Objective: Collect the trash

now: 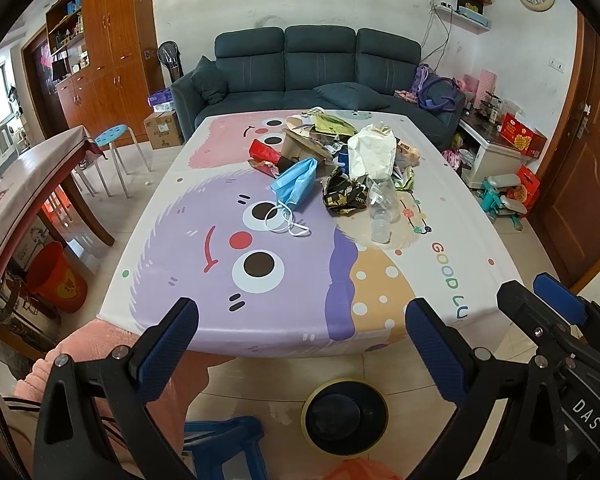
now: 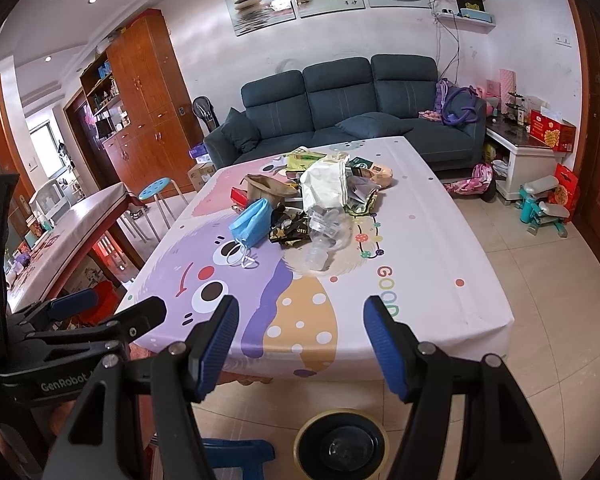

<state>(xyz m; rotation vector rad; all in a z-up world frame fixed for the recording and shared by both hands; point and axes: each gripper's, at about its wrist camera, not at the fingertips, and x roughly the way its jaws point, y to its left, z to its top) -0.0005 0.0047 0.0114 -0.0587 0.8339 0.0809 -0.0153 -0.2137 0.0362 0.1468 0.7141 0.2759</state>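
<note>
Lying mid-bench on the cartoon-print cloth (image 1: 172, 256): trash heap w/ crumpled blue face mask (image 1: 296, 180), clear plastic bottle (image 1: 382, 204), white paper bag (image 1: 370, 152), black-gold wrapper (image 1: 342, 196). Left gripper (image 1: 300, 344) & right gripper (image 2: 300, 340) hang near bench's front edge, jaws apart, holding nothing.

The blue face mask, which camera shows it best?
The left wrist view: the blue face mask is larger, with its white ear loops spread plainly on the tablecloth. The right wrist view shows it smaller, loops bunched.
</note>
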